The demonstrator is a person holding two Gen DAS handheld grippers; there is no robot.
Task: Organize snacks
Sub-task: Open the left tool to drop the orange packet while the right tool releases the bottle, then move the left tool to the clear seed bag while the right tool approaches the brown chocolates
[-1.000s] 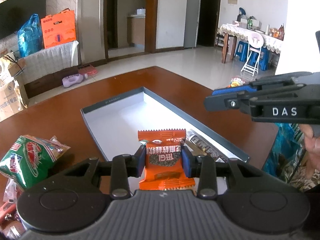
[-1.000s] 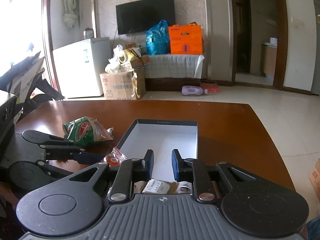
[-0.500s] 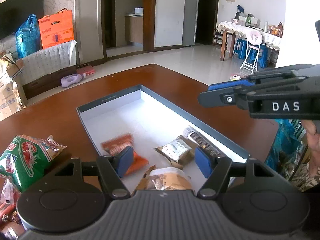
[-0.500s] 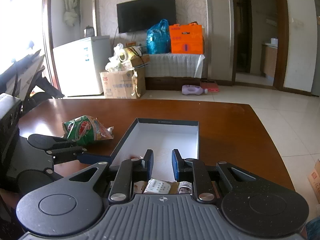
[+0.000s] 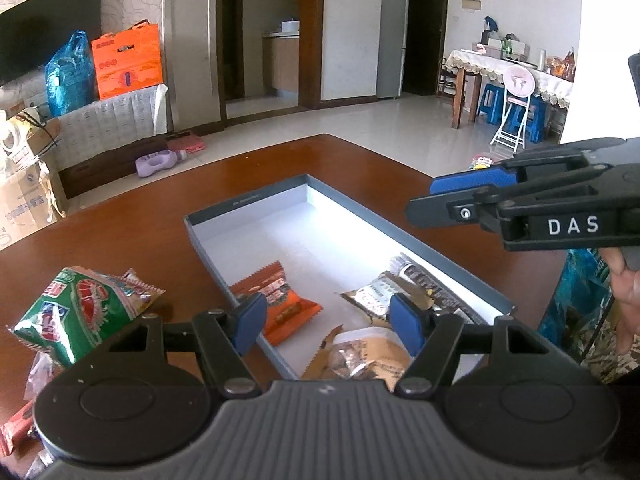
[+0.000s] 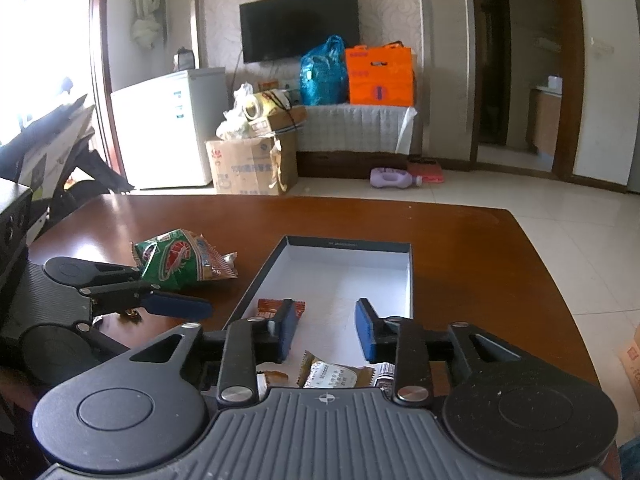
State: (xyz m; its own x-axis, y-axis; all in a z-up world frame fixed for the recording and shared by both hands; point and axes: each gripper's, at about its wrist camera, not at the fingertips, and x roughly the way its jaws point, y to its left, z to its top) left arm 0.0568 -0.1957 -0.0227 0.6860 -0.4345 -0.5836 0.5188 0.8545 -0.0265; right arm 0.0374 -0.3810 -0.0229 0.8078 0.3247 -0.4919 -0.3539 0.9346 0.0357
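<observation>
The orange snack packet (image 5: pixel 280 300) lies flat on the white floor of the grey box (image 5: pixel 248 202), near the box's left wall and toward my end of it. It is a small crinkle-edged pouch with a dark printed panel in its middle, set at a slant. From the right wrist view only its top edge (image 6: pixel 272 305) shows, behind my right tool's near finger.

My left gripper (image 5: pixel 326 320) is released — its blue pads stand wide apart with nothing between them, poised over the near end of the box. A second ago those pads were clamped on this same packet, holding it upright above the box; half a second ago they had already spread and the packet was down.

My right gripper (image 6: pixel 326 330) has parted too: a second ago its fingers were nearly together, and now they stand clearly apart, holding nothing, above the near part of the box.

Beside the orange packet, further right in the box, lie a beige wrapper (image 5: pixel 378 294) and a dark striped bar (image 5: pixel 430 280); a tan bag (image 5: pixel 368 354) sits at the near edge. On the brown table (image 5: pixel 160 200), left of the box, rests the green bag (image 5: pixel 76 312).
</observation>
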